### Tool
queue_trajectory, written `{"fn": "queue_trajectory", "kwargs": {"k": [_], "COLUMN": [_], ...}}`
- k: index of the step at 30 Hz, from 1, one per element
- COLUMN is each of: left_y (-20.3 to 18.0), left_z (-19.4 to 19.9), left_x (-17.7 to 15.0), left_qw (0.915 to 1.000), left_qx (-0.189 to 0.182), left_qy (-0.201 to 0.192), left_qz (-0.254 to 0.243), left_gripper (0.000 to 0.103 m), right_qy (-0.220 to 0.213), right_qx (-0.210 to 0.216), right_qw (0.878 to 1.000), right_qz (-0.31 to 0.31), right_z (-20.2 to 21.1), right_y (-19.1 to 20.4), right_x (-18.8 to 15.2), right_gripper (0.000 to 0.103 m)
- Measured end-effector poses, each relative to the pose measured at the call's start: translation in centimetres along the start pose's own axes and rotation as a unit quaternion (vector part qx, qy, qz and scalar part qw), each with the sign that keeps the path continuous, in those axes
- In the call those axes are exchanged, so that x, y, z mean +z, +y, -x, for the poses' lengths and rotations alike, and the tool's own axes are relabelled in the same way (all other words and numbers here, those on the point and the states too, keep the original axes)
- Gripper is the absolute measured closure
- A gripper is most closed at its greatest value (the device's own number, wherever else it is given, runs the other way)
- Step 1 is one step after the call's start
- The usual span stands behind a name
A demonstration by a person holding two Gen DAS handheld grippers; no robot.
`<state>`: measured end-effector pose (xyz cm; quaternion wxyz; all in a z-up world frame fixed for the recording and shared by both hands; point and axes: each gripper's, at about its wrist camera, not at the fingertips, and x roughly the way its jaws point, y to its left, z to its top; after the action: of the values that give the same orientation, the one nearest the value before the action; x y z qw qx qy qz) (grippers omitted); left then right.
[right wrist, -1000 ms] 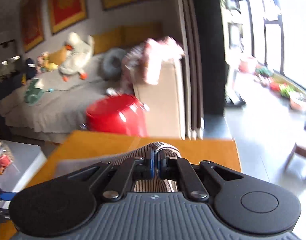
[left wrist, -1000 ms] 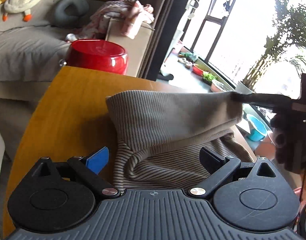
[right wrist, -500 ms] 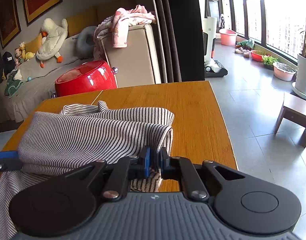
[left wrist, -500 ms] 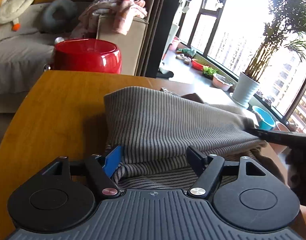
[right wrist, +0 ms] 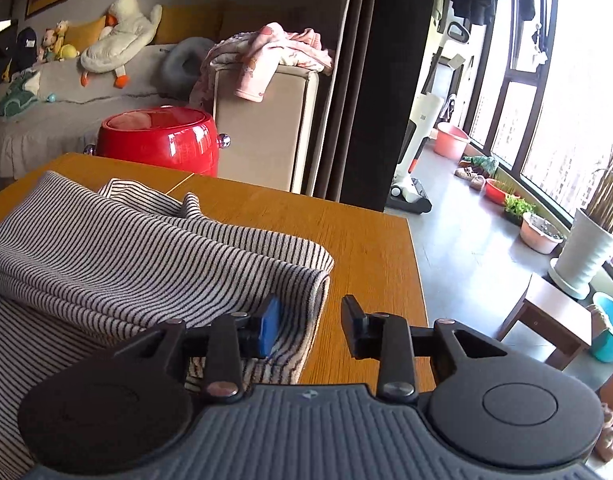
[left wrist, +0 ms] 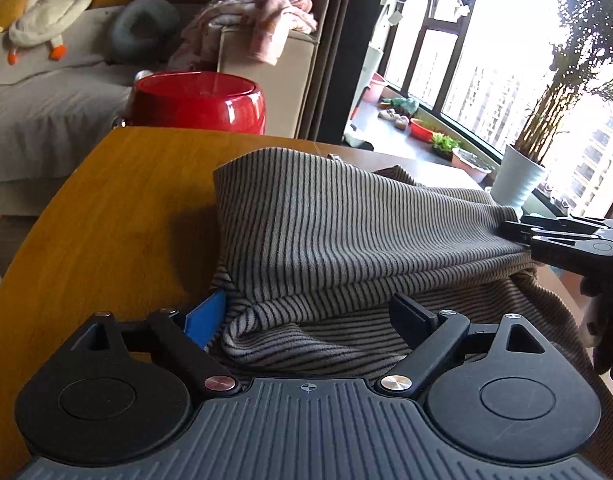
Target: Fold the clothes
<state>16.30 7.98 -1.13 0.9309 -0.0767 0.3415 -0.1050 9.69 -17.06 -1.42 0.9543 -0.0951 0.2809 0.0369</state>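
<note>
Half a second ago the right gripper (right wrist: 308, 326) pinched the folded edge; now its fingers stand apart, the fold lying slack against the blue pad. Wide open too, the left gripper (left wrist: 308, 314) straddles the striped garment (left wrist: 346, 240) and grips nothing. Only the left wrist view shows the right gripper's fingertips (left wrist: 518, 229) touching the cloth's far corner. Only the right wrist view shows the doubled garment's folded end on the wooden table (right wrist: 366, 232). Beyond stand a red pot (right wrist: 158, 142) and a sofa (right wrist: 46, 120).
</note>
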Motion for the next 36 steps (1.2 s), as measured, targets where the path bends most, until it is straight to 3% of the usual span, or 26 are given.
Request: {"fn": "queue_trajectory", "kwargs": {"k": [3,5,7,11,13,17,22,25,30,32,36], "left_y": [0.5,0.3,-0.2,-0.5,0.0,0.3,-0.2,0.5,0.9,1.0,1.1], "left_z": [1.8,2.9,3.2,0.3,-1.6,-2.2,-1.8,-2.1,-1.6,-1.3,-0.6], "left_x": [1.1,2.2,3.2,3.7,3.1,1.6,1.0,0.9,1.0,1.0,1.2], "left_qw": [0.9994,0.9983,0.9973,0.9986,0.9996,0.9993,0.9994,0.9996,0.9991,0.9988,0.9981], "left_qx": [-0.003,-0.007,-0.018,-0.034,-0.017,-0.004,0.012,0.006,0.007,0.008,0.008], "left_qy": [-0.022,-0.051,-0.069,-0.040,-0.020,-0.036,-0.032,-0.016,-0.024,-0.030,-0.045], "left_qz": [0.027,0.026,0.017,0.002,0.005,-0.004,0.002,0.023,0.034,0.037,0.040], "left_gripper": [0.014,0.014,0.015,0.028,0.030,0.028,0.019,0.007,0.006,0.007,0.011], "right_qy": [-0.012,-0.027,-0.027,0.019,0.033,0.002,0.001,0.009,-0.044,-0.048,0.019], "right_qx": [0.007,0.031,0.074,0.147,0.143,0.128,0.112,0.116,0.126,0.122,0.103], "right_qw": [1.000,0.999,0.994,0.977,0.979,0.991,0.994,0.993,0.990,0.988,0.988], "right_qz": [-0.007,-0.033,-0.075,-0.152,-0.142,-0.035,0.006,-0.009,-0.054,-0.078,-0.113], "right_z": [2.1,3.9,5.0,4.1,2.9,2.0,0.9,1.7,3.8,2.8,-2.2], "right_y": [-0.2,-0.5,-0.7,-0.3,0.3,1.5,2.5,2.6,1.7,1.4,1.0], "right_x": [0.8,1.3,1.3,0.0,-1.1,-1.4,-0.5,0.2,2.7,3.4,1.7], "right_gripper": [0.059,0.049,0.049,0.049,0.050,0.052,0.052,0.051,0.046,0.046,0.046]}}
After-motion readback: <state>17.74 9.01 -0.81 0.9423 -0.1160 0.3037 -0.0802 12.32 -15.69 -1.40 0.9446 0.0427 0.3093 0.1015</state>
